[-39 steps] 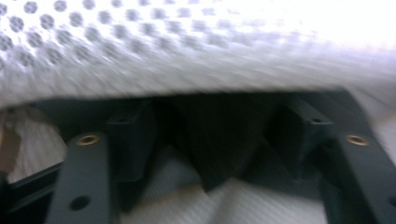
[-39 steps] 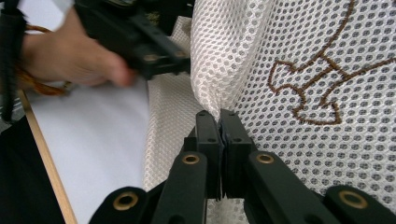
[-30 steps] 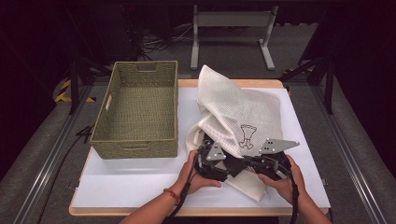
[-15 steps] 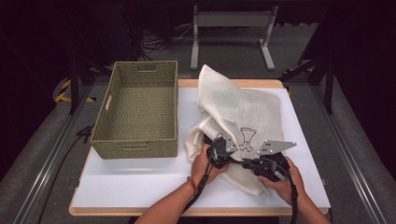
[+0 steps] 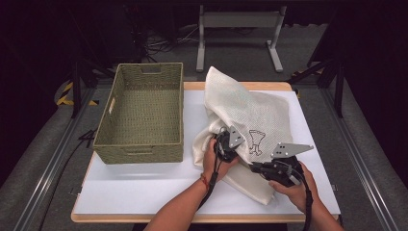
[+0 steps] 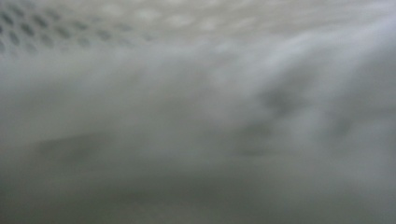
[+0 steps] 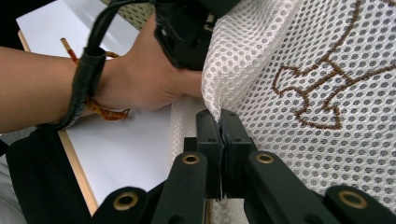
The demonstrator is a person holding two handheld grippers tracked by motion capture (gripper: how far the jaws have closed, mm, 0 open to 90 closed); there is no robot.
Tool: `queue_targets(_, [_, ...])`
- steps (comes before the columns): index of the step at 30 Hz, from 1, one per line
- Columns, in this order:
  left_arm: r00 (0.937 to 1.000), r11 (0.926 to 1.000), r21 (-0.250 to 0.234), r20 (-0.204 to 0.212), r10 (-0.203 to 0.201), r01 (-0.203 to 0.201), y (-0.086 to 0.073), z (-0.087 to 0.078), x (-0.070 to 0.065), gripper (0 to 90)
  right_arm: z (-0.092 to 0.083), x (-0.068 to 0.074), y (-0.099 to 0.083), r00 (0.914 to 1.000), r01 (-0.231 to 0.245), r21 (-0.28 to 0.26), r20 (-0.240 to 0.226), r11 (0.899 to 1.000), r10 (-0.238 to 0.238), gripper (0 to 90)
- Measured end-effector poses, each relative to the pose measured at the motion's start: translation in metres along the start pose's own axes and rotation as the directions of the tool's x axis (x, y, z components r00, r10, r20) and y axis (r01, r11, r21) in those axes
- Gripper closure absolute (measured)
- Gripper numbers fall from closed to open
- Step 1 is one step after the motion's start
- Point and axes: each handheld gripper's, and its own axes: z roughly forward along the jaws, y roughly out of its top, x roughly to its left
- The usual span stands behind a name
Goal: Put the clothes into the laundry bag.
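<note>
On white table (image 5: 144,183), right claw (image 7: 220,122) clamped on mesh bag (image 5: 260,115), left claw (image 5: 225,144) buried (state unclear).

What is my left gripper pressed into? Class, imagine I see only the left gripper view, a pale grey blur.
Observer: A white mesh fabric bag crumpled on the white table; the left gripper is at its left edge.
Operator: And the right gripper?
Observer: The right gripper has its fingers shut on a fold of that mesh.
Operator: Anything else nearby?
Observer: A green woven rectangular basket stands empty left of the bag.
</note>
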Motion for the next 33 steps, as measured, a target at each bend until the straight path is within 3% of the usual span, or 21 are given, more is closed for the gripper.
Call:
queue_targets(3, [0.9999, 0.999, 0.041, -0.001, 0.015, -0.015, 0.001, 0.005, -0.001, 84.6, 0.002, -0.002, -0.001, 0.9999, 0.003, 0.019, 0.014, 1.0, -0.003, 88.8])
queue_targets(8, [0.9984, 0.9988, 0.048, 0.056, 0.009, -0.012, 0.001, -0.001, -0.001, 75.9, 0.004, -0.005, -0.004, 0.9997, -0.001, 0.032, 0.026, 0.999, 0.0, 88.7])
queue_targets(12, [0.9952, 0.9988, 0.048, 0.097, -0.014, 0.009, -0.002, -0.014, 0.0, 65.6, 0.007, -0.006, -0.005, 0.9996, -0.002, 0.042, 0.028, 0.999, 0.0, 88.6])
queue_targets(15, [0.9945, 0.9987, 0.05, 0.103, -0.015, 0.01, -0.004, -0.024, 0.001, 59.2, 0.008, -0.005, -0.005, 0.9994, 0.001, 0.04, 0.035, 0.999, -0.003, 88.5])
queue_targets(21, [0.9851, 0.9985, 0.051, 0.17, -0.026, 0.017, -0.015, -0.05, 0.004, 40.6, 0.009, -0.002, -0.004, 0.9988, 0.018, 0.045, 0.045, 0.999, -0.02, 88.5])
queue_targets(23, [0.9841, 0.9984, 0.056, 0.176, -0.022, 0.013, -0.019, -0.058, 0.003, 40.5, 0.009, -0.002, -0.004, 0.9988, 0.017, 0.042, 0.044, 0.999, -0.019, 88.5])
queue_targets(24, [0.9753, 0.9991, 0.041, 0.22, -0.021, 0.013, -0.022, -0.063, 0.002, 42.0, 0.009, -0.002, -0.004, 0.9989, 0.02, 0.042, 0.042, 0.999, -0.022, 88.5])
queue_targets(26, [0.9671, 0.999, 0.043, 0.254, 0.0, -0.011, -0.025, -0.069, -0.002, 42.5, 0.007, -0.002, -0.003, 0.999, 0.023, 0.038, 0.039, 0.999, -0.024, 88.6])
queue_targets(27, [0.9562, 0.9988, 0.048, 0.293, -0.01, -0.005, -0.026, -0.069, -0.006, 42.5, 0.007, -0.002, -0.003, 0.999, 0.022, 0.035, 0.038, 0.999, -0.023, 88.5])
queue_targets(28, [0.9522, 0.9979, 0.063, 0.305, -0.003, -0.018, -0.026, -0.068, -0.011, 44.1, 0.007, -0.001, -0.002, 0.999, 0.021, 0.033, 0.038, 0.999, -0.022, 88.5])
queue_targets(30, [0.95, 0.9939, 0.09, 0.31, 0.034, -0.065, -0.026, -0.061, -0.024, 45.2, 0.007, -0.001, -0.002, 0.9992, 0.02, 0.036, 0.035, 0.999, -0.021, 88.5])
queue_targets(31, [0.9536, 0.989, 0.127, 0.299, 0.036, -0.077, -0.026, -0.055, -0.029, 45.8, 0.007, -0.001, -0.002, 0.9991, 0.023, 0.037, 0.034, 0.999, -0.025, 88.5])
queue_targets(32, [0.9623, 0.9809, 0.177, 0.27, 0.031, -0.081, -0.026, -0.047, -0.034, 46.9, 0.008, -0.001, -0.002, 0.9991, 0.024, 0.039, 0.034, 0.999, -0.025, 88.5])
queue_targets(33, [0.962, 0.979, 0.191, 0.272, 0.018, -0.072, -0.027, -0.042, -0.035, 49.8, 0.008, 0.0, -0.002, 0.9992, 0.021, 0.039, 0.033, 0.999, -0.023, 88.5])
